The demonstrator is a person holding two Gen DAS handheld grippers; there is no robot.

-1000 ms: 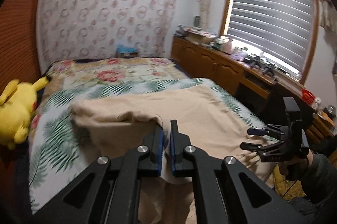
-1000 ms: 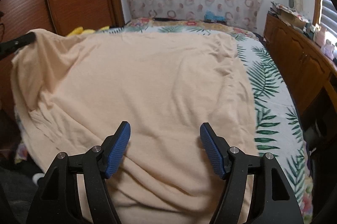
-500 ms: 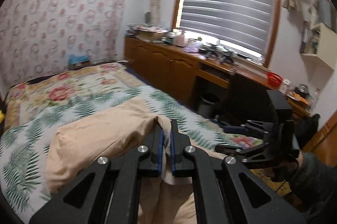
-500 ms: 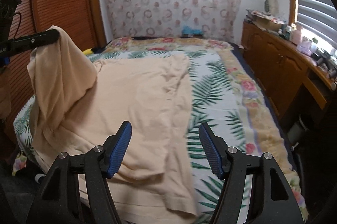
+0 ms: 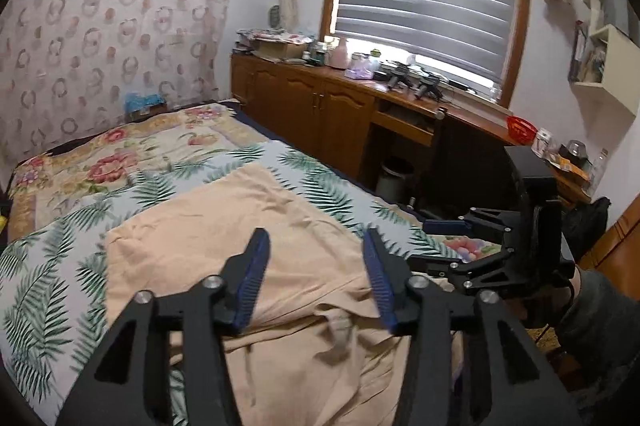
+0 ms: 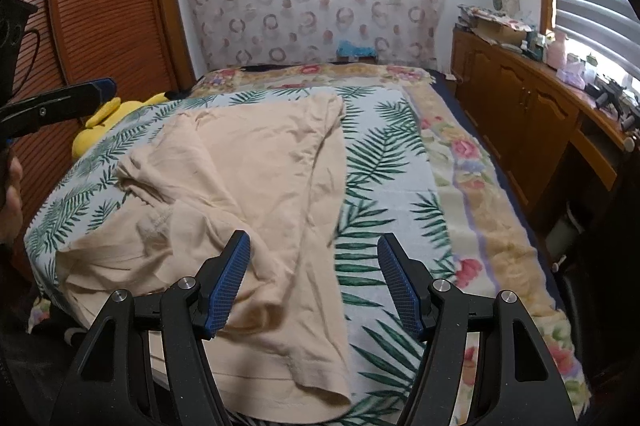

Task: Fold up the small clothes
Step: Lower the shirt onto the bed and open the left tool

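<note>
A: Left wrist view. Left gripper [image 5: 316, 274] jaws apart, nothing between them. Beige garment [image 5: 240, 238] below, lying rumpled on the leaf-print bedspread [image 5: 52, 274].

B: Right gripper [image 5: 430, 242] there?

A: Off to the side, jaws apart, empty.

B: Right wrist view?

A: Right gripper [image 6: 314, 286] spread over the garment's [image 6: 248, 181] near edge; yellow plush toy [image 6: 96, 129] beside the bed's far left.
</note>
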